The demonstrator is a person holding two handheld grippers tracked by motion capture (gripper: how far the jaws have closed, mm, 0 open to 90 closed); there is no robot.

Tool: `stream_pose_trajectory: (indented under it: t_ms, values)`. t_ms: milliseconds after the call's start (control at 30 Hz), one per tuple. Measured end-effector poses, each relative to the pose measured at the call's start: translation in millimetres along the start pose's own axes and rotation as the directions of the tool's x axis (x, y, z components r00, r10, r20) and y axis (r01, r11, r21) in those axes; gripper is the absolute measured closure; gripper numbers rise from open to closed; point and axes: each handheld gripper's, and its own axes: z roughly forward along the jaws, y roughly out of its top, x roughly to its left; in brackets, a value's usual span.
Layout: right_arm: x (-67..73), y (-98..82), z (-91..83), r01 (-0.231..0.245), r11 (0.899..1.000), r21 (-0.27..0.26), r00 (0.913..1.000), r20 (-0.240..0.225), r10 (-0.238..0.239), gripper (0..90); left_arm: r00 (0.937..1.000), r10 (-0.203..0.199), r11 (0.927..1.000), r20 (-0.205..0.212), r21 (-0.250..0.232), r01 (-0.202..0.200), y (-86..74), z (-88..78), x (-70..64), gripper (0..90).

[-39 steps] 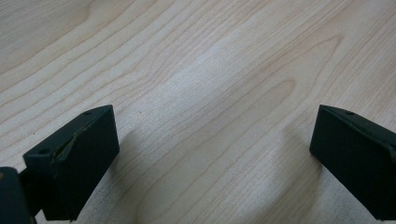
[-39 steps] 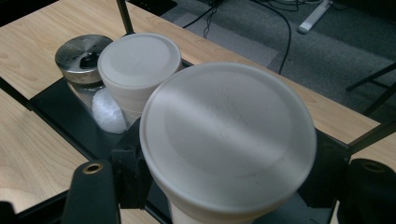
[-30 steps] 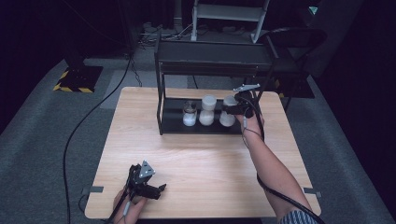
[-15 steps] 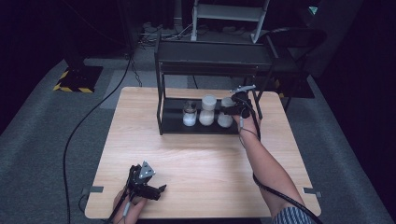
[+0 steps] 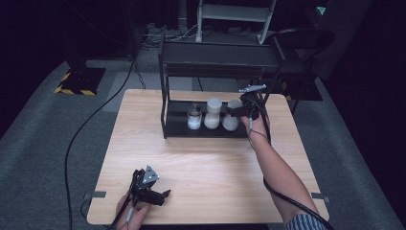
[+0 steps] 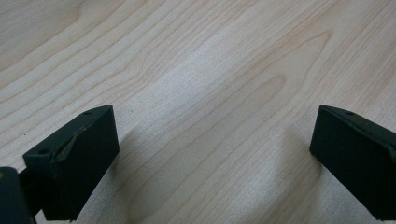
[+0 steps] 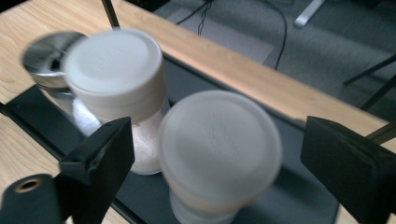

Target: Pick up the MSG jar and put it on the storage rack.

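Comparing high view: right gripper (image 5: 238, 111) sits at the rightmost jar (image 5: 231, 115) on the rack's (image 5: 165, 112) lower shelf; left gripper (image 5: 152, 191) unmoved at table's (image 5: 215, 163) 7 o'clock. Left gripper view: jaws apart, wood between. Right gripper view: jaws just opened, straddling jar (image 7: 219, 149), not pressing.

Three jars stand in a row on the lower shelf (image 5: 177, 125) of a rack at the table's (image 5: 206, 167) far side: left jar (image 5: 194, 117), middle jar (image 5: 213, 113), right jar (image 5: 231, 115); the right gripper (image 5: 239, 111) sits just beside the right jar; the left gripper (image 5: 165, 194) lies near the table's front edge.
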Motion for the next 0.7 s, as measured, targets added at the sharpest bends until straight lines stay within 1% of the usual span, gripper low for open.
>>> stream_pose_trajectory:
  t_ms: [67,200,367,567,700]
  values:
    - [1.8,-1.3,-11.5,0.012,1.0,-0.023,0.9999,-0.003,-0.012,7.0,1.0,0.001,1.0,0.0,0.001,-0.001,0.1,0.0,0.1,1.2]
    - [5.5,-7.3,-34.6,0.053,0.997,-0.063,0.9985,-0.011,-0.054,3.6,1.0,-0.001,1.0,0.0,0.001,0.001,0.2,0.0,0.1,1.2]
    - [6.2,-21.0,-63.3,0.063,0.992,-0.108,0.9972,-0.032,-0.067,1.1,1.0,-0.002,1.0,0.0,0.0,0.002,0.3,0.2,0.1,1.2]
    - [3.6,-41.3,-91.9,0.077,0.988,-0.136,0.9953,-0.048,-0.084,0.9,1.0,-0.002,1.0,0.0,0.001,0.002,0.4,0.2,0.1,1.2]
    - [4.5,-54.3,-104.5,0.112,0.985,-0.133,0.9915,-0.051,-0.12,0.9,1.0,0.0,1.0,-0.001,0.001,0.0,0.5,0.3,0.2,1.2]
